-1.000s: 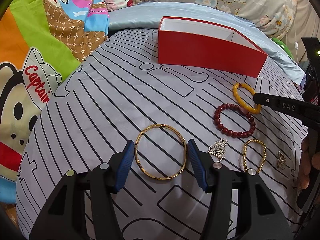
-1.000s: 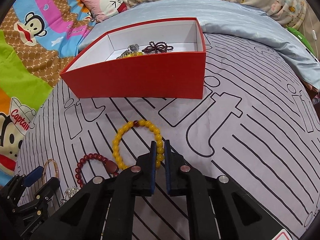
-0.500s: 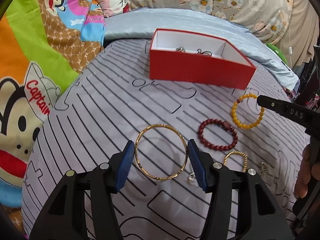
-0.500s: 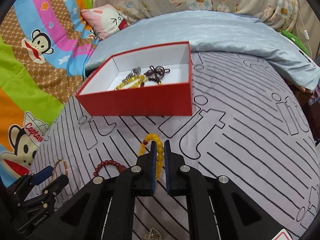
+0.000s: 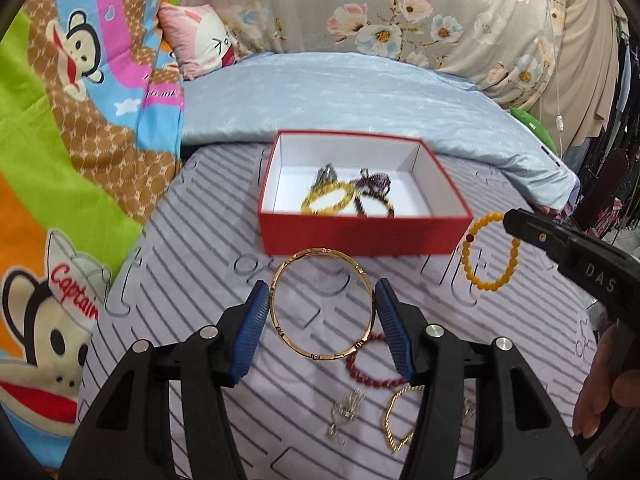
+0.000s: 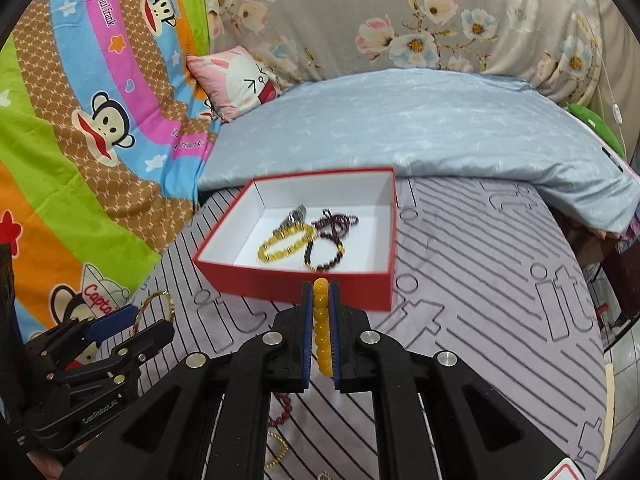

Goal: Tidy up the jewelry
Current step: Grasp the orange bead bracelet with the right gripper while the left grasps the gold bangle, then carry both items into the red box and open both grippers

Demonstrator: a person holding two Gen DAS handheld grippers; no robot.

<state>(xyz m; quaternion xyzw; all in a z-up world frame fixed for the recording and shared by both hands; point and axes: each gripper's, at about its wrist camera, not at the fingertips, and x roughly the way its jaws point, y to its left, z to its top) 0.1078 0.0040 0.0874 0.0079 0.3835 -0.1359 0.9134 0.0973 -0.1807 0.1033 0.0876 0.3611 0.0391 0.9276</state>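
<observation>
The left gripper has its jaws clenched on the thin gold metal bangle, whose two sides press against the blue ribbed pads; the ring is lifted above the grey bedsheet with black line print, just in front of the red cardboard box with white inside. In that box lie a yellow beaded bracelet, a dark purple beaded bracelet and a silvery piece, touching one another. Below the bangle, on the sheet, rest a dark red beaded bracelet, a small silver ornament and a gold chain bracelet, partly hidden by the left gripper's right finger. To the right, the right gripper has its jaws closed on an amber-yellow beaded bracelet, which hangs clear of the sheet beside the box's right front corner; from the right wrist its beads run in a line between the pads.
</observation>
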